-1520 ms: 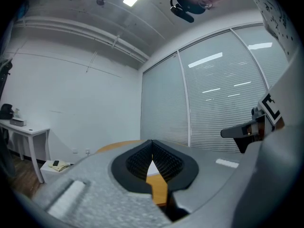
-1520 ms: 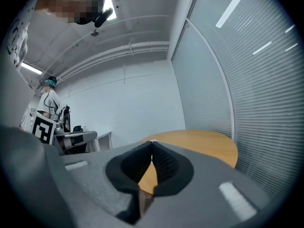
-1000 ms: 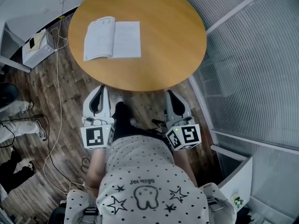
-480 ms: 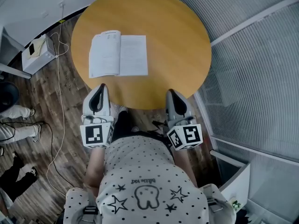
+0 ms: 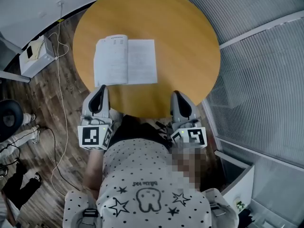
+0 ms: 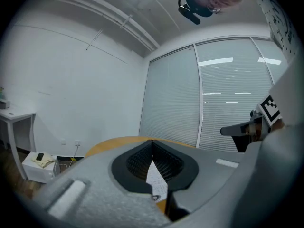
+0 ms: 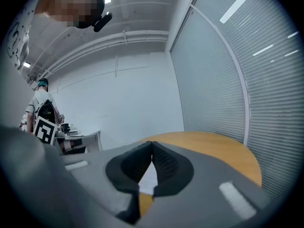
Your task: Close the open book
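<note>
An open book point(image 5: 126, 61) with white printed pages lies flat on the left half of the round wooden table point(image 5: 185, 42). My left gripper point(image 5: 100, 90) is at the table's near edge, just below the book's near left corner, jaws shut and empty. My right gripper point(image 5: 177, 96) is at the near edge too, right of the book, also shut with nothing in it. In the left gripper view the jaw tips point(image 6: 152, 142) meet, and a strip of the book point(image 6: 155, 177) shows under them. The right gripper view shows its tips point(image 7: 152, 143) together over the book point(image 7: 148, 179).
A white box point(image 5: 33, 56) with cables point(image 5: 59, 80) sits on the wood floor left of the table. A glass wall with blinds point(image 5: 266, 80) runs along the right. Another person's legs point(image 5: 21, 133) are at the far left. A white desk point(image 6: 14, 114) stands by the wall.
Both grippers have moved forward from below the table's near edge up to it. The book now lies closer to them in the head view. The jaws stayed shut.
</note>
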`<state>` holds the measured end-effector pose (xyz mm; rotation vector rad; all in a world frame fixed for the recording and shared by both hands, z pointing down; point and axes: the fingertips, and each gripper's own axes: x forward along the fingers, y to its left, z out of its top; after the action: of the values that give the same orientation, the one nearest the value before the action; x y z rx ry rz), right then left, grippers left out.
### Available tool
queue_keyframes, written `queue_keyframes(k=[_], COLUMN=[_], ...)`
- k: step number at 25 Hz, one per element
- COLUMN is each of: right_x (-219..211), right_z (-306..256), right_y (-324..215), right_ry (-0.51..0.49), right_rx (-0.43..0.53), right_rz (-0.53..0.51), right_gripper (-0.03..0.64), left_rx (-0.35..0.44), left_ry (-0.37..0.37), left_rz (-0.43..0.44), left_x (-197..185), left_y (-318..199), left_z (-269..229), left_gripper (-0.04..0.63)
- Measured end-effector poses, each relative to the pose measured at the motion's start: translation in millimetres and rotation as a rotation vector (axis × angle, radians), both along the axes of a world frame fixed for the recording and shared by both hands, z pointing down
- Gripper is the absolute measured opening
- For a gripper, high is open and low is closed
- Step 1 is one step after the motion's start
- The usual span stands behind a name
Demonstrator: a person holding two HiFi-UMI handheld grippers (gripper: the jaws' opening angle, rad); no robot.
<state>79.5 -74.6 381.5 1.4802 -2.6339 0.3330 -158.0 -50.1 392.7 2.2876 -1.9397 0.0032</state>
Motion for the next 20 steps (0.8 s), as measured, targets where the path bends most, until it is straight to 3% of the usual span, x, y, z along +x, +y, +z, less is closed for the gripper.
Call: queue_keyframes(k=[12, 20], right_x=[-26.0, -1.3], right_z=[-5.4, 17.5], right_y=[-9.2, -4.3], right_ry=[0.048, 0.023], right_rx=[-0.04, -0.038], right_rz=[-0.005, -0.057], right_gripper=[0.003, 0.003], left_rx=[-0.026, -0.031], left_ry=[0.047, 0.029], left_rz=[-0.022, -0.097], left_x=[-33.7, -12.4], left_y=[-6.6, 14.1], left_z=[-0.9, 15.2], left_gripper=[0.009, 0.009])
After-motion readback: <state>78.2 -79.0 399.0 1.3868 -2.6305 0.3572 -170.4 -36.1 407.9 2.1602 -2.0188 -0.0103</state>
